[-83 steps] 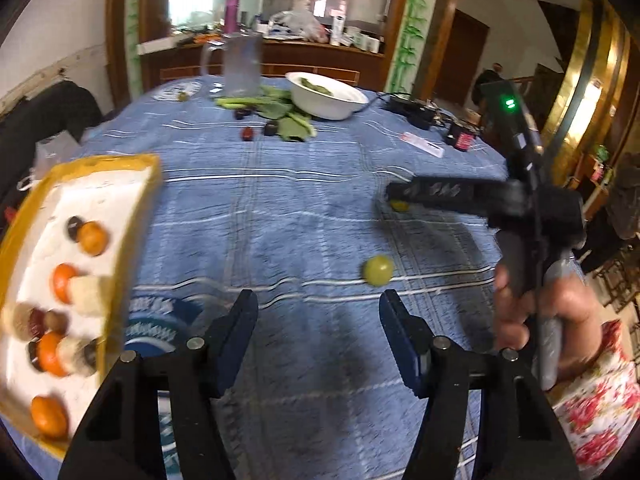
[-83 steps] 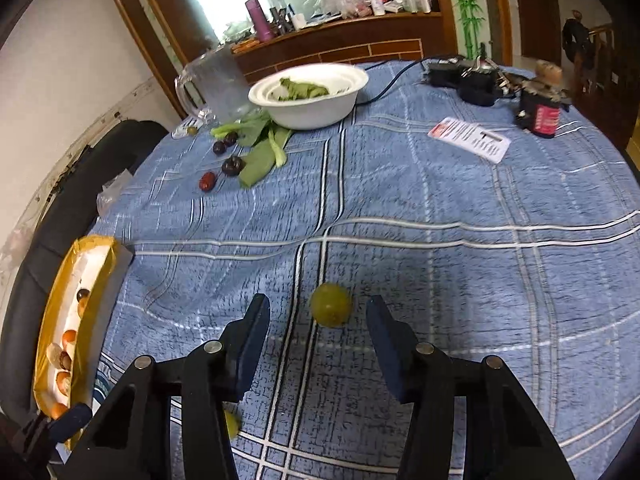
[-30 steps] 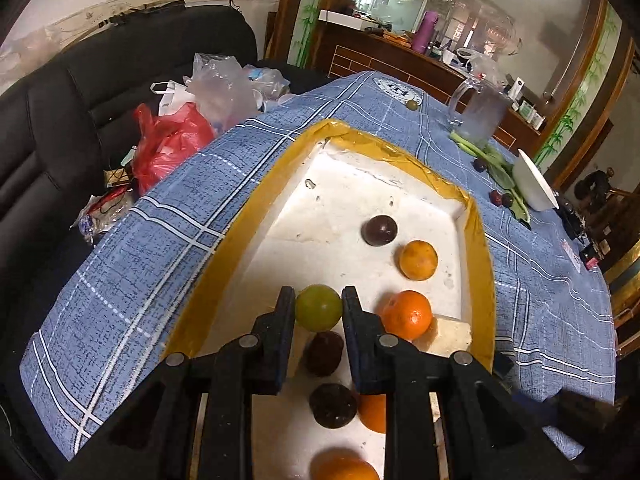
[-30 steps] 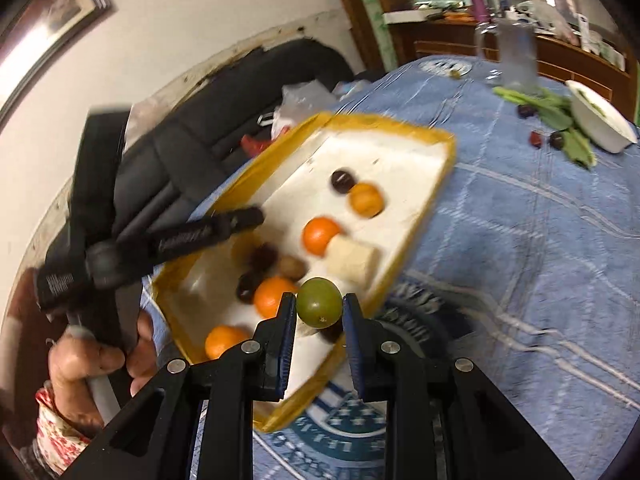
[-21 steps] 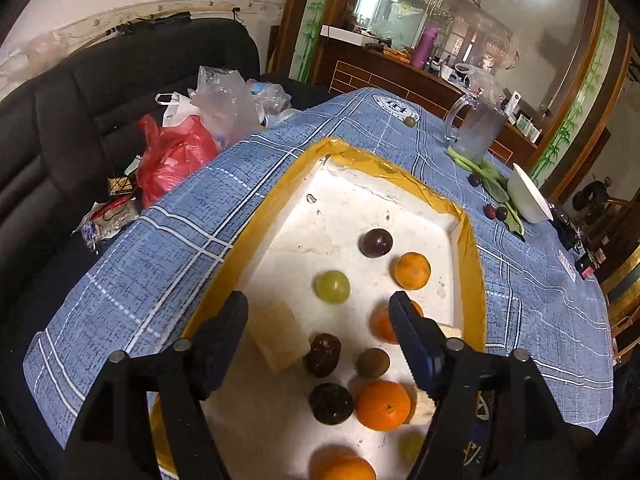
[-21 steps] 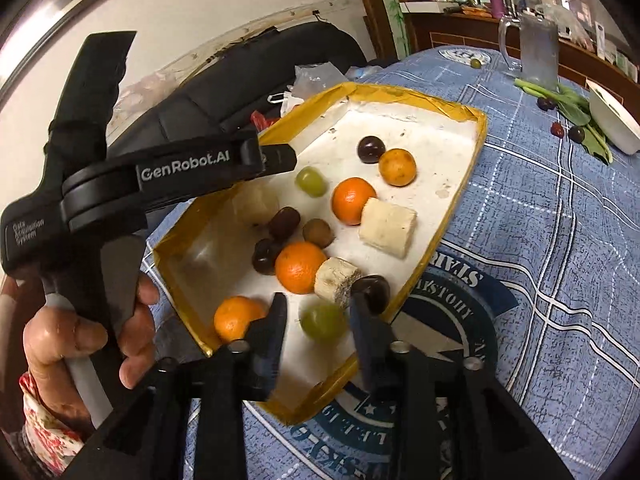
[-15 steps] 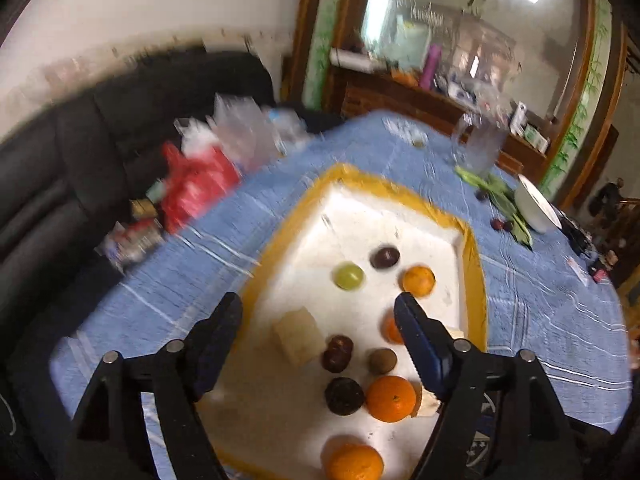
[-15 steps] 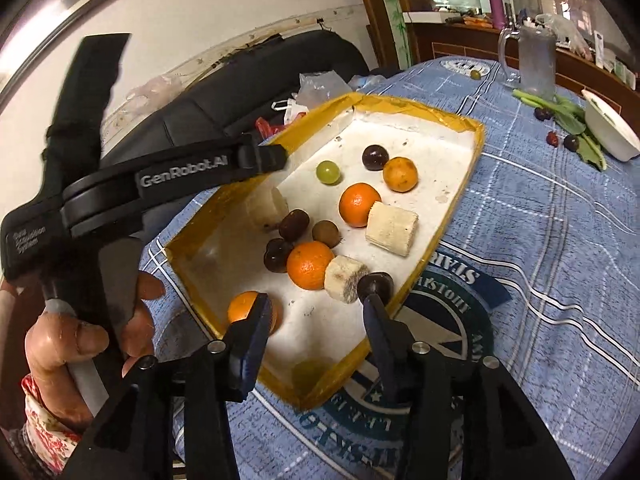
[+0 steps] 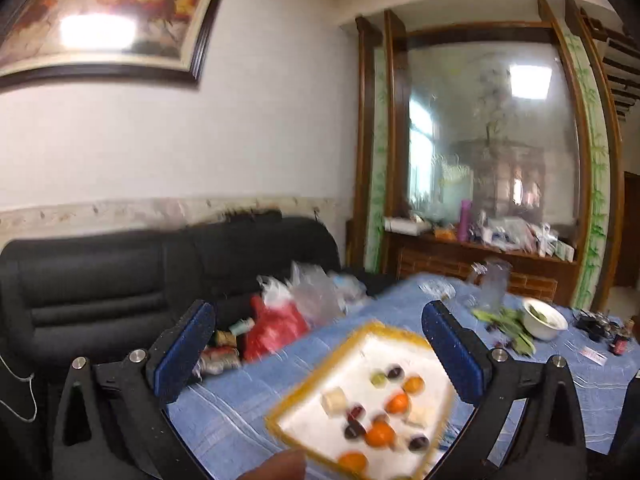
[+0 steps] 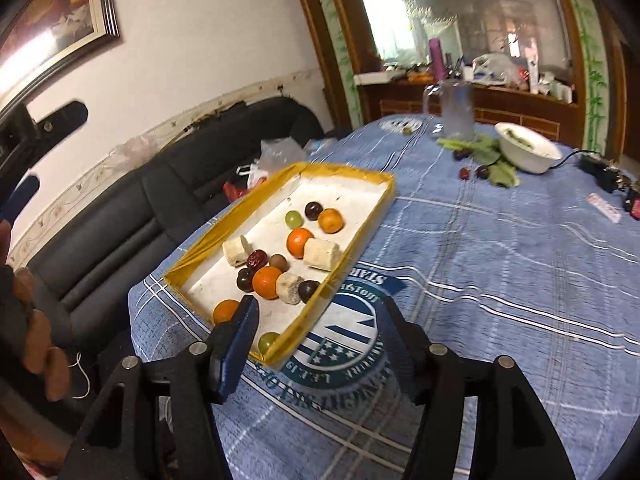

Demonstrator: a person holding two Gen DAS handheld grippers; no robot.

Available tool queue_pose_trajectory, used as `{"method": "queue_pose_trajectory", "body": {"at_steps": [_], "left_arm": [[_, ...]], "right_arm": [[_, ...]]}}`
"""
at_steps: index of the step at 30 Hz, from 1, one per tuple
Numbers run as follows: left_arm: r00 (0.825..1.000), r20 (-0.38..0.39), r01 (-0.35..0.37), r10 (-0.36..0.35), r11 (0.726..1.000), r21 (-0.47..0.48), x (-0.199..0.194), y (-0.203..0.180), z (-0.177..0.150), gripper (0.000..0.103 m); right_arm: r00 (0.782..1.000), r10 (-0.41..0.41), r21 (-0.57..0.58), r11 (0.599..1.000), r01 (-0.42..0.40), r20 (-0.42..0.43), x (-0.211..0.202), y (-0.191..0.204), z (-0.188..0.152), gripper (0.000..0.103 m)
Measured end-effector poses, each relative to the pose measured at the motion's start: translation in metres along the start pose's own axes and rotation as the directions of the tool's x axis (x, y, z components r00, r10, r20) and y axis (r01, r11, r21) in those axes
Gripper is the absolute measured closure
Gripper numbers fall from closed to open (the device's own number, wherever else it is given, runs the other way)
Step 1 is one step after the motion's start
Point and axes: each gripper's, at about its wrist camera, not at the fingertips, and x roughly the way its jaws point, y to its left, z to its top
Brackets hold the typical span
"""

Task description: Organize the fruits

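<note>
From the left wrist camera, the left gripper (image 9: 320,354) is wide open with nothing between its blue pads; its jaws have just been opening. It points out over the blue table (image 9: 592,396) toward a black sofa (image 9: 120,280). Below it sits the yellow tray (image 9: 316,368), a bit blurry. One green grape (image 9: 378,379) lies in the tray near the far end, next to a dark fruit and some oranges. From the right wrist camera, the right gripper (image 10: 316,336) is partly open and holds nothing; its jaws have just been opening too. A second green grape (image 10: 268,342) rests in the near corner of the tray, just past the left finger and not touched by it. The tray also holds oranges, dark round fruits and pale banana chunks. Far across the table, a few dark red fruits (image 10: 464,173) lie by green leaves (image 10: 490,156) and a white bowl (image 10: 528,152). So both grapes look put away, and I think those far fruits are left to fetch.
</note>
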Motion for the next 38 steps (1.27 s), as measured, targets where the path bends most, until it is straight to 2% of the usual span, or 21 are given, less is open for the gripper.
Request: {"method": "queue_pose_trajectory", "body": {"at_steps": [2, 4, 8, 12, 15, 19, 27, 38], "left_arm": [[0.994, -0.075, 0.078, -0.077, 0.997, 0.011, 0.005, -0.006, -0.003, 0.0], [0.988, -0.133, 0.082, -0.079, 0.996, 0.017, 0.009, -0.014, -0.011, 0.0], [0.983, -0.173, 0.077, -0.068, 0.996, 0.045, 0.004, -0.027, -0.023, 0.0], [0.969, -0.23, 0.109, -0.093, 0.992, 0.058, 0.001, -0.037, -0.032, 0.0], [0.951, -0.278, 0.157, -0.136, 0.986, 0.053, 0.0, -0.043, -0.038, 0.0], [0.942, -0.304, 0.17, -0.141, 0.983, 0.068, -0.004, -0.048, -0.047, 0.0], [0.925, -0.351, 0.175, -0.147, 0.983, 0.05, 0.005, -0.043, -0.056, 0.0], [0.907, -0.401, 0.156, -0.127, 0.987, 0.039, 0.017, -0.038, -0.066, 0.0]], "right_arm": [[1.0, -0.011, -0.006, 1.0, 0.011, 0.013, -0.009, 0.001, -0.004, 0.036], [0.999, -0.042, -0.022, 0.999, 0.043, 0.027, -0.018, 0.002, -0.009, 0.035], [0.989, -0.13, -0.067, 0.989, 0.135, 0.075, -0.032, 0.006, -0.018, 0.023], [0.983, -0.164, -0.083, 0.982, 0.17, 0.081, -0.039, 0.007, -0.023, 0.02], [0.979, -0.18, -0.101, 0.977, 0.19, 0.094, -0.043, 0.011, -0.027, 0.018], [0.975, -0.201, -0.115, 0.971, 0.212, 0.099, -0.041, 0.012, -0.032, 0.015], [0.98, -0.192, -0.066, 0.979, 0.195, 0.054, -0.032, 0.004, -0.034, 0.015], [0.98, -0.194, -0.133, 0.971, 0.198, 0.039, -0.021, 0.02, -0.038, 0.013]]}}
